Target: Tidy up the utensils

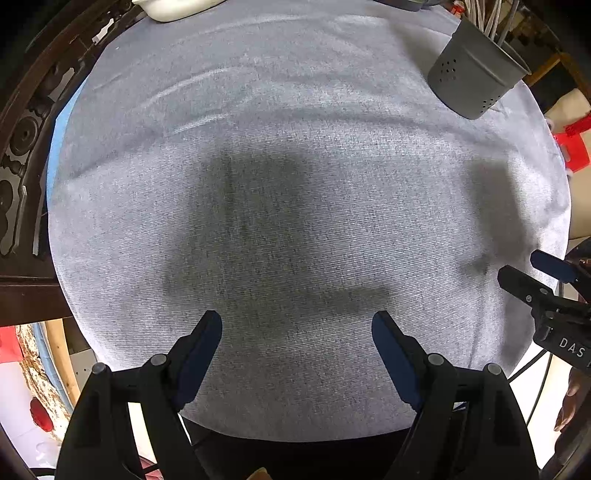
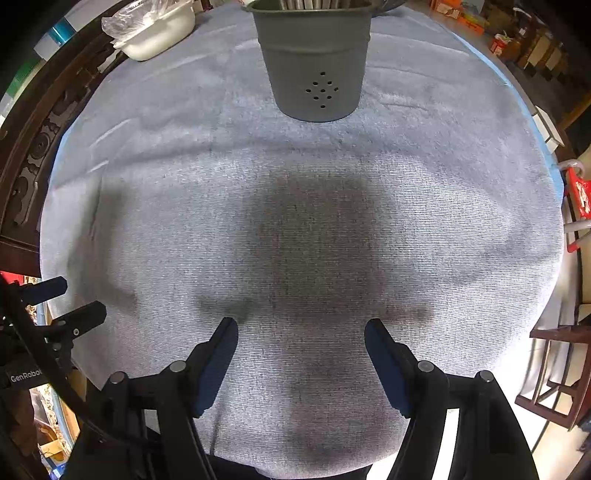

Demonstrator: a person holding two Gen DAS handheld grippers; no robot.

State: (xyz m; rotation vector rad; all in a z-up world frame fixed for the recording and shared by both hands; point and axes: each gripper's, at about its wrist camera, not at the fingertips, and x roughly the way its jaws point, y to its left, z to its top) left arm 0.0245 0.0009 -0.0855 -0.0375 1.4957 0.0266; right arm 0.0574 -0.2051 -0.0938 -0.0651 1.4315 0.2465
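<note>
A grey perforated utensil holder [image 2: 316, 70] stands upright at the far side of the table, with metal utensil handles [image 2: 314, 3] showing above its rim. It also shows in the left wrist view [image 1: 474, 72] at the far right. My left gripper [image 1: 297, 325] is open and empty above the grey cloth. My right gripper [image 2: 301, 330] is open and empty, facing the holder from a distance. The right gripper shows at the right edge of the left wrist view [image 1: 535, 271]; the left gripper shows at the left edge of the right wrist view [image 2: 70, 301].
A grey cloth [image 2: 295, 229] covers the round table. A white tub [image 2: 155, 31] with plastic wrap sits at the far left edge. A dark carved wooden frame [image 2: 33, 147] borders the left. A wooden chair [image 2: 557, 373] stands at the right.
</note>
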